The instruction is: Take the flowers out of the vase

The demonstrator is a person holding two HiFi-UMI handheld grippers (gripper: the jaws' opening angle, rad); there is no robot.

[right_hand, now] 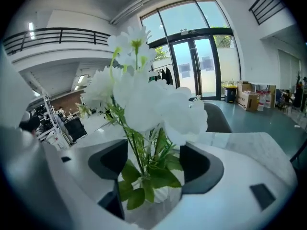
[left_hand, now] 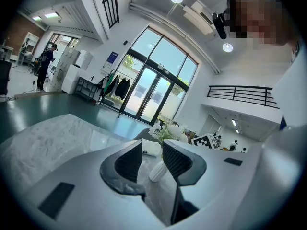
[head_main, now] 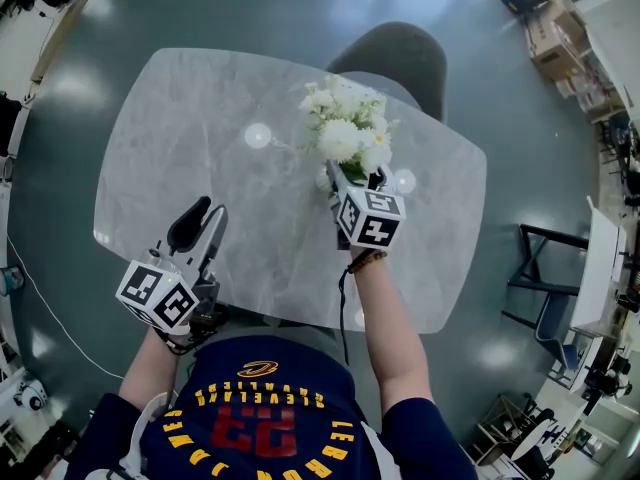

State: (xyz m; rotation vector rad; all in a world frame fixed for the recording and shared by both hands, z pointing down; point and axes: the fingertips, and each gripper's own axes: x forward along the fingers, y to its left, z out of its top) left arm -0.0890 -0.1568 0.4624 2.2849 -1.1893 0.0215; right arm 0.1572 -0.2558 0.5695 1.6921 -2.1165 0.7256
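A bunch of white flowers [head_main: 345, 128] with green leaves stands in a small white ribbed vase [right_hand: 165, 191] near the middle of the marble table [head_main: 200, 118]. My right gripper [head_main: 355, 180] sits at the near side of the bunch, low by the vase. In the right gripper view its jaws stand wide apart around the stems [right_hand: 139, 152] and leaves, and the pads do not press on them. My left gripper [head_main: 203, 218] hovers over the table's front left, open and empty. In the left gripper view the vase [left_hand: 157, 171] and flowers [left_hand: 165, 131] show far off between its jaws.
A grey chair [head_main: 400, 53] stands behind the table's far edge. A black metal frame [head_main: 545, 268] is on the floor to the right, and cardboard boxes [head_main: 555, 38] lie at the far right. Glass doors [right_hand: 199, 66] close off the room's end.
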